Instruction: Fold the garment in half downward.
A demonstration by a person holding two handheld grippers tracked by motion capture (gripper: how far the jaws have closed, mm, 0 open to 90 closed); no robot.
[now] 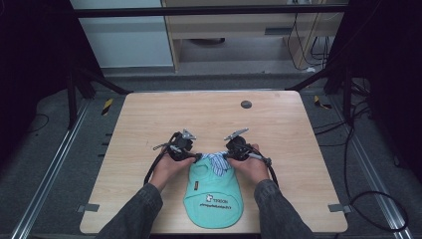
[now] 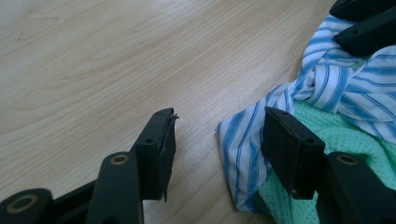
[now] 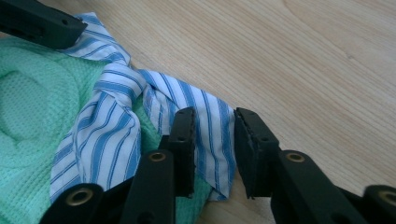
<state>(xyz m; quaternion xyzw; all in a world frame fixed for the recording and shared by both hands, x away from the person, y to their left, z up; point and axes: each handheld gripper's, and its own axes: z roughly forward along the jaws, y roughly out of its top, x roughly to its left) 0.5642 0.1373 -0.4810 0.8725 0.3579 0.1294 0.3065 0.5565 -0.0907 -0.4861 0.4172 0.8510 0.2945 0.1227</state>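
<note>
Both grippers are working the collar end of the green garment [image 1: 213, 191], lying near the table's six o'clock edge.

I'm seeing its blue-striped collar [image 1: 217, 162] pointing to twelve o'clock, bunched and knotted. My left gripper [image 2: 217, 140] is sitting at the collar's nine o'clock with jaws spread wide, one collar point lying between them, unpinched. My right gripper [image 3: 214, 149] is at three o'clock, jaws narrower, straddling the other point without closing. The wooden table [image 1: 149, 124] is lying bare around them.

garment [image 1: 213, 191] on table [image 1: 149, 119] | left gripper [image 1: 195, 158] left of collar [image 1: 217, 162] | right gripper [image 1: 227, 156] right
</note>
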